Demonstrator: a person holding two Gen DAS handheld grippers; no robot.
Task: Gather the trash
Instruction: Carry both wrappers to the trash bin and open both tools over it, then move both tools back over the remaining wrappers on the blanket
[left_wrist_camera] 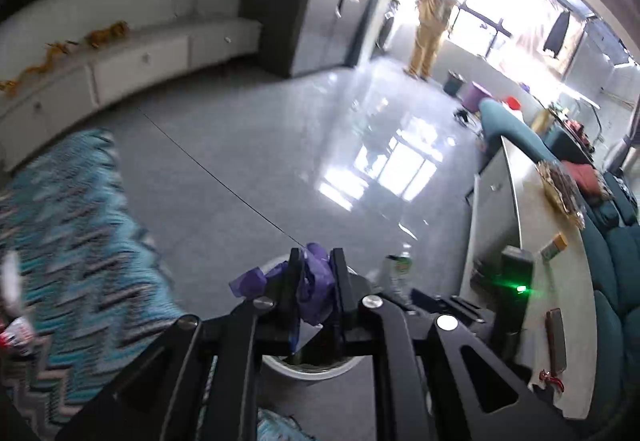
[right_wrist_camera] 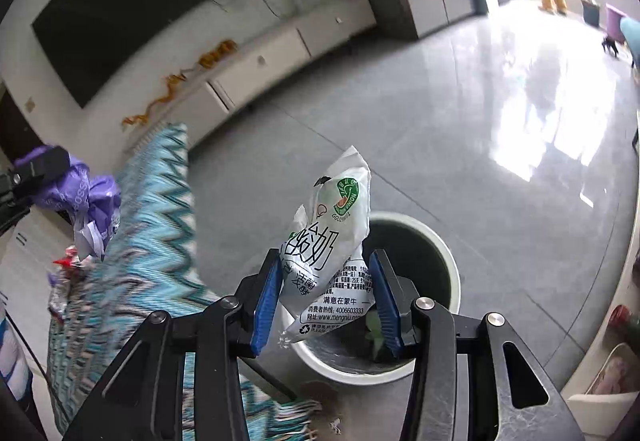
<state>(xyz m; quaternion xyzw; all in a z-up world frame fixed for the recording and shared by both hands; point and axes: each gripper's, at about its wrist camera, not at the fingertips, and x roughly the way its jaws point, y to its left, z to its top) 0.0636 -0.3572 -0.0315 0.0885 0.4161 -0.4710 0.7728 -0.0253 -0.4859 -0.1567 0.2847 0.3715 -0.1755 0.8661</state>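
Observation:
My left gripper (left_wrist_camera: 316, 257) is shut on a crumpled purple wrapper (left_wrist_camera: 316, 285) and hangs over the white round bin (left_wrist_camera: 304, 373), whose rim shows under the jaws. In the right wrist view that same left gripper (right_wrist_camera: 36, 169) sits at the left edge with the purple wrapper (right_wrist_camera: 92, 197) hanging from it. A white yogurt pouch (right_wrist_camera: 332, 241) with green print stands upright between the blue pads of my right gripper (right_wrist_camera: 325, 255), above the near rim of the bin (right_wrist_camera: 452, 269). Both pads touch the pouch.
A teal zigzag rug (right_wrist_camera: 152, 221) lies left of the bin, with red and white wrappers (right_wrist_camera: 66, 269) at its far left edge. A white table (left_wrist_camera: 560, 281) and a teal sofa (left_wrist_camera: 612, 261) lie to the right. A person in yellow (left_wrist_camera: 430, 29) stands far off by the window.

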